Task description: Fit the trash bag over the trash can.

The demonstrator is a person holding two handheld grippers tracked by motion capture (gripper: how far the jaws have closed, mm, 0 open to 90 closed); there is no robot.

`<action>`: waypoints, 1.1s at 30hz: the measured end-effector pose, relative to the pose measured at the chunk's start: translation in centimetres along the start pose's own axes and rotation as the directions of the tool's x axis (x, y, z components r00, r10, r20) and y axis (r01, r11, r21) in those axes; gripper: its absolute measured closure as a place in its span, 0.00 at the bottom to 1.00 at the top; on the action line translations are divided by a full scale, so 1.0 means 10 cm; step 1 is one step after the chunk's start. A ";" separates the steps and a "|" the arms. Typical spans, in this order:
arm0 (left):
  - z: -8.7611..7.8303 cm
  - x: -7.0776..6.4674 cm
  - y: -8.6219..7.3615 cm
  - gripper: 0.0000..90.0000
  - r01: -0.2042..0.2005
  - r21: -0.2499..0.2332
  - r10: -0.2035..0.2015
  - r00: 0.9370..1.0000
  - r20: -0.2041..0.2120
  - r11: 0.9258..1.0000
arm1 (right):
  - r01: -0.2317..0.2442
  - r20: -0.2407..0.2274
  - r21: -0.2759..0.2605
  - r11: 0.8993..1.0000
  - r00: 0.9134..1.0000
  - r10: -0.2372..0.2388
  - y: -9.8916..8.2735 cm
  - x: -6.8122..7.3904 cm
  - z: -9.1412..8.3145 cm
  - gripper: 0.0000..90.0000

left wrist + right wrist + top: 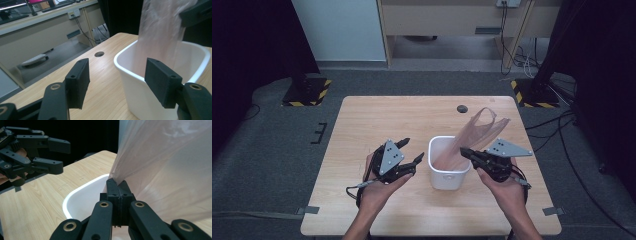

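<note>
At centre frame of the high view, you are lining a small white bin (445,170) with a thin, pinkish translucent plastic bag (474,135), working on a pale wooden desk (362,130). Your right gripper (466,152), at the right of the bin, is clamping an edge of the bag: in the right gripper view its black fingers (113,191) are pressing flat together with the film bunched between them (162,170). The bag's lower end is dipping into the bin while its handles are standing up and leaning toward the upper right of the frame.

Your left gripper (412,152) is hovering just left of the bin, touching nothing. In the left gripper view its fingers (77,82) are standing apart with nothing between them, the bin's rim (120,67) and the hanging bag (160,37) lying ahead at right.

By the look of it, the step in hand is feeding the bag into the bin and opening its mouth. The next move is likely calling for your free left gripper to catch the opposite edge of the bag, so both hands can spread the film and fold it over the rim without tipping the light bin.
</note>
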State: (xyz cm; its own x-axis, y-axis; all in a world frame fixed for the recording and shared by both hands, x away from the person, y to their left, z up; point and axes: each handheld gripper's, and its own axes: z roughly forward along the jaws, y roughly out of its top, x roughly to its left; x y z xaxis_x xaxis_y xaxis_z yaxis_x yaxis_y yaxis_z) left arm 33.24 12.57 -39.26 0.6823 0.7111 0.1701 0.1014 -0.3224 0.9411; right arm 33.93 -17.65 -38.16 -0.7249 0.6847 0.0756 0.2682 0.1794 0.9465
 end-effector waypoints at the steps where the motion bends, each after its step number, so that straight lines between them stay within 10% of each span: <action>1: 0.00 -0.01 0.01 0.40 0.004 -0.004 -0.004 1.000 0.008 1.000 | 0.005 -0.001 0.003 1.000 1.000 -0.005 0.01 0.01 0.02 1.00; 18: 0.19 -0.09 0.25 0.52 -0.021 -0.029 0.024 0.996 0.091 0.999 | 0.058 -0.076 0.027 0.998 0.996 -0.056 0.08 0.20 0.27 1.00; 33: 0.31 -0.02 0.34 0.63 0.038 -0.034 -0.034 0.993 0.110 0.999 | 0.087 -0.135 0.053 0.995 0.988 -0.079 0.07 0.31 0.38 1.00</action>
State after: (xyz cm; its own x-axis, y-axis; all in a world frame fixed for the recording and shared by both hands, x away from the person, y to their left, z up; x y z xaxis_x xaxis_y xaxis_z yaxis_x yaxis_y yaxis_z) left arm 35.72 9.43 -37.00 0.7538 0.6487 0.1049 0.1023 -0.2735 0.9564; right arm 34.30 -12.69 -38.45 -0.8227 0.5669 0.0422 0.2373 0.2750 0.9317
